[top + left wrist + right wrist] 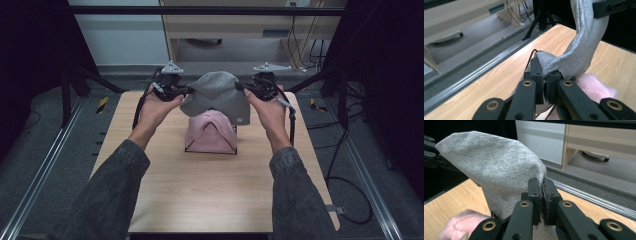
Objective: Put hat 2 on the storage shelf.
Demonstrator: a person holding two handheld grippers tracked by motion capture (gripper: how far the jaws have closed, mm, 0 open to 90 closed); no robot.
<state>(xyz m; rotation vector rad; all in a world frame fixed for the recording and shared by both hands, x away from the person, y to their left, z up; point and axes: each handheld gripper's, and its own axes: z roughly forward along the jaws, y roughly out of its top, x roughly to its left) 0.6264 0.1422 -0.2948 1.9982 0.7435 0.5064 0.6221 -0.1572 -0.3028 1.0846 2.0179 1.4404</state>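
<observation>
At the far left of the wooden surface [165, 200], the left gripper [186, 90] is held in the person's left hand [156, 111], its jaws clamped together on one edge of a grey beanie [217, 97]; in the left gripper view the grey knit is pinched between the pads and rises in a twisted fold toward the other gripper. The beanie hangs stretched between both grippers, lifted above the middle of the surface, its lower edge draped just over a pink beanie [211, 133] that sits on a black wire stand [210, 151]. On the right, the right gripper [243, 88], in the right hand [270, 115], is likewise clamped on the beanie's opposite edge
</observation>
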